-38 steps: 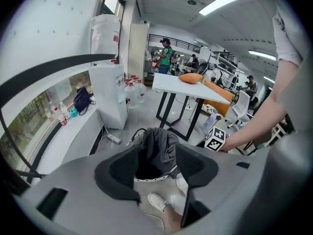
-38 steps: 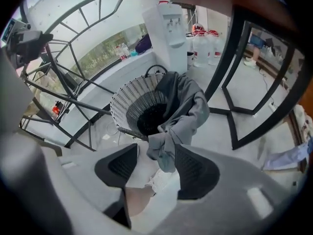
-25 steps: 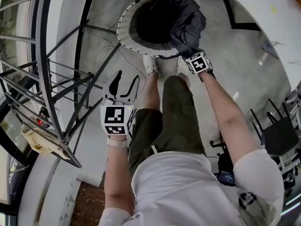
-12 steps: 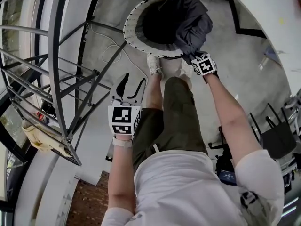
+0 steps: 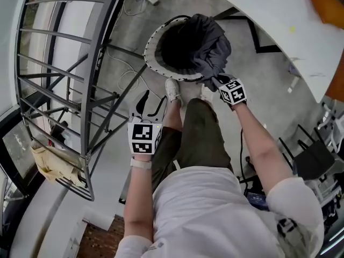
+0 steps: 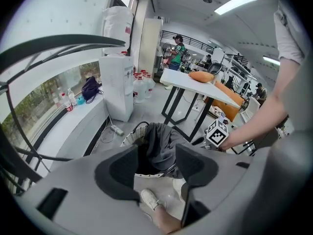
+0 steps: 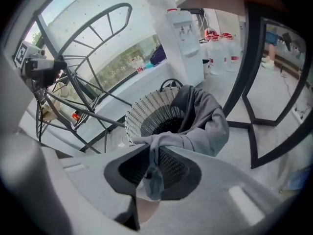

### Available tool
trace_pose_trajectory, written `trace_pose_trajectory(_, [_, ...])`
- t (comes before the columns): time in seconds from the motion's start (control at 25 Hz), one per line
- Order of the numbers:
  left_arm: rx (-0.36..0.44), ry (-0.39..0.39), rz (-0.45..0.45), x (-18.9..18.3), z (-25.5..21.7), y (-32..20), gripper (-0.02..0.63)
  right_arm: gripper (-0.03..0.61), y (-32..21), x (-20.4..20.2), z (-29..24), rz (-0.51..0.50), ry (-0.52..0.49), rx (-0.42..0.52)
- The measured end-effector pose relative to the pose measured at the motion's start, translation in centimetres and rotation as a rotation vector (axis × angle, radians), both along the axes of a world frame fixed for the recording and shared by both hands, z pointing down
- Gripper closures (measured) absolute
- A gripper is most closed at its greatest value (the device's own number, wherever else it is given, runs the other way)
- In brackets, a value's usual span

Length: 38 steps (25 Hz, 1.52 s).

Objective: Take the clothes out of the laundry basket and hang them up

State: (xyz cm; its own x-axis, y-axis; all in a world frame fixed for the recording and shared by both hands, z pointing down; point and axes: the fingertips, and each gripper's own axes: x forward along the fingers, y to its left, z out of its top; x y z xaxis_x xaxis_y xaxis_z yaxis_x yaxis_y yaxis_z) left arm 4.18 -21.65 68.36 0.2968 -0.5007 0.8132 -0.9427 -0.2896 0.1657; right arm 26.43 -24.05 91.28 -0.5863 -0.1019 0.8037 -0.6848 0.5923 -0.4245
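The room is bright: daylight comes from the windows (image 6: 54, 94) at one side, and long ceiling lamps (image 6: 237, 1) shine above. Shadows on the floor (image 5: 274, 85) are soft. The inside of the laundry basket (image 5: 180, 44) stays very dark. All views bend strongly at the edges, with dark corners.

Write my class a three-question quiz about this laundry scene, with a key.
1. True or false: the left gripper holds a piece of clothing.
2. Where is the grey garment? A: draped over the rim of the laundry basket. B: hung on the drying rack. C: flat on the floor.
3. What is between the jaws of the right gripper?
Key: 1 false, its jaws stand apart and empty. 2 A. 3 A fold of the grey garment; the jaws are closing on it.
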Motion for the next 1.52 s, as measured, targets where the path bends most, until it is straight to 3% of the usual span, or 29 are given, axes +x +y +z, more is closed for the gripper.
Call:
trace_pose_trajectory(0.4, [0.068,0.029,0.005,-2.8,-3.8,0.6,0.374,0.518,-2.7,-0.7,-13.9,0.076,-0.091,0.21])
trace_pose_trajectory(0.68, [0.089,0.059,0.076,-4.0,-4.8,1.0,0.374,0.518,-4.9,-0.9,-23.2,0.161,-0.102,0.36])
trace_pose_trajectory(0.96, [0.131,0.074,0.17,-5.4,-6.1,-0.1,0.374,0.518,-8.0,-1.8,-34.1,0.323,-0.181,0.535])
trace_pose_trajectory(1.24, [0.16,0.125,0.299,-2.8,-6.3,-2.5,0.374,0.518,-10.9,-3.0,-45.9,0.37,-0.261,0.732])
trace_pose_trajectory(1.52, [0.171,0.173,0.399,-0.3,-6.4,-4.3,0.371,0.518,-11.5,-6.0,-58.3,0.31,-0.381,0.935])
